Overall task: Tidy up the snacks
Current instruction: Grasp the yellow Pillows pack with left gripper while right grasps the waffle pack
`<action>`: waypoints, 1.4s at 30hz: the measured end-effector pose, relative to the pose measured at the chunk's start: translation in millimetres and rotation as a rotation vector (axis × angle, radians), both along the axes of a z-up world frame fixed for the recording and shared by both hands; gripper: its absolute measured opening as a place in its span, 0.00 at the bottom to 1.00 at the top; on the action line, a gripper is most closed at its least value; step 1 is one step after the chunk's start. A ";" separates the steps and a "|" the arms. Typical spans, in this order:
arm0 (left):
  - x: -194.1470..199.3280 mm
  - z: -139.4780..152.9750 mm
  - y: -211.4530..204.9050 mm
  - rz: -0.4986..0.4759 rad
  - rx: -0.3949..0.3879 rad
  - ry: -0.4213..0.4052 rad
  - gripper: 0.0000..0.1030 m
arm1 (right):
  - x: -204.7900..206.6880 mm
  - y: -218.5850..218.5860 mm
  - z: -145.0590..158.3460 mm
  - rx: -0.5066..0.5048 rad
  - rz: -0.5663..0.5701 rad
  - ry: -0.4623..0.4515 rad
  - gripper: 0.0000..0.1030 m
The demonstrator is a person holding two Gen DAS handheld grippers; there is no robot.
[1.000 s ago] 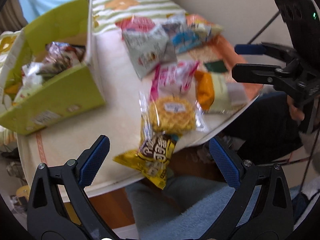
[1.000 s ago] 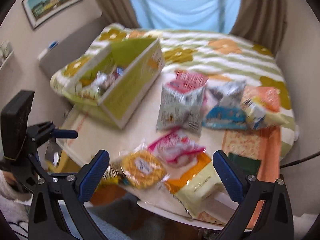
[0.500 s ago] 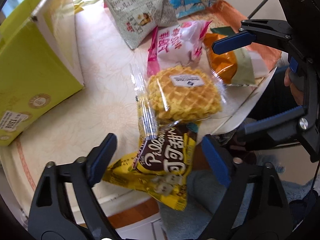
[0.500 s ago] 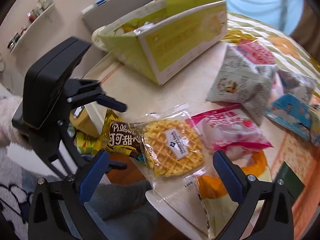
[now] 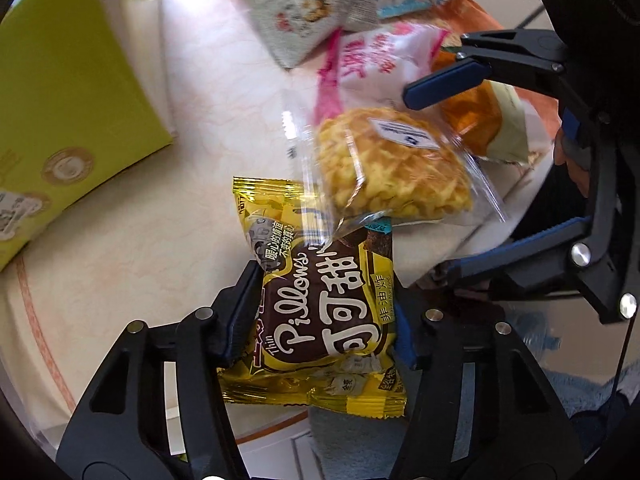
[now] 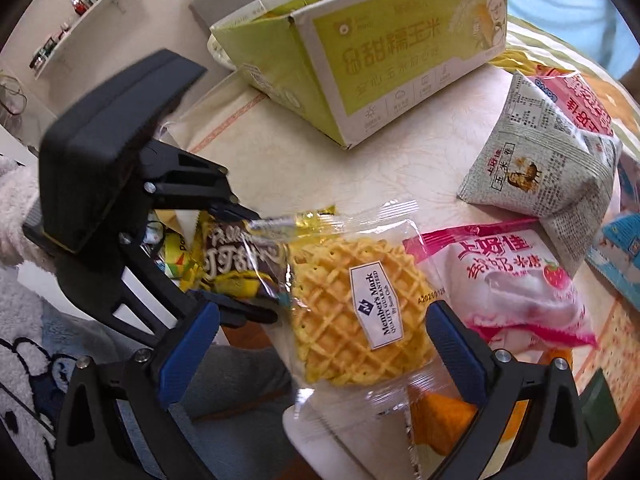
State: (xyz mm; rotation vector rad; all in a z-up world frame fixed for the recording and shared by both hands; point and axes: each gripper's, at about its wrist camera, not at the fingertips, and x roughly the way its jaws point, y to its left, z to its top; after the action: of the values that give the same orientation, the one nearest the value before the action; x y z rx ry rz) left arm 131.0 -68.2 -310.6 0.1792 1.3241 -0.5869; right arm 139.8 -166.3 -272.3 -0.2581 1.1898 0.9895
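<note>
Both tongs dropped lower; left tongs [image 5: 324, 312] just closed on yellow Pillows packet [image 5: 320, 304]; right tongs [image 6: 320, 344] apart, straddling waffle pack [image 6: 360, 304].

Black tool [image 5: 324, 300], blue pads [image 6: 188, 348]

Left gripper [image 5: 324, 308] clamped — right gripper [image 6: 320, 332] agape
</note>
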 end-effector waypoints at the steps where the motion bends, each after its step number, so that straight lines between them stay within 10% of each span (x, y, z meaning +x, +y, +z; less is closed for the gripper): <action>1: 1.3 -0.1 2.9 0.014 0.002 0.000 0.52 | 2.3 2.9 -1.5 -0.009 0.003 -0.003 1.00; 12: 8.4 3.3 45.1 0.155 0.064 -0.027 0.52 | 21.4 19.5 -16.8 -0.089 -0.041 -0.019 0.97; 25: 6.2 5.5 67.6 0.302 0.093 -0.065 0.50 | 12.1 34.3 -33.0 -0.152 -0.415 -0.038 0.87; 42: -3.4 17.9 76.3 0.386 0.103 -0.075 0.47 | -23.1 49.2 -35.1 -0.206 -0.455 -0.133 0.68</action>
State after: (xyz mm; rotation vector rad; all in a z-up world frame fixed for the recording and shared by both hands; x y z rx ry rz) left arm 127.7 8.1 -292.7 0.0260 1.2747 -0.1837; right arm 116.8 -117.1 -307.4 -0.1991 1.1611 0.4478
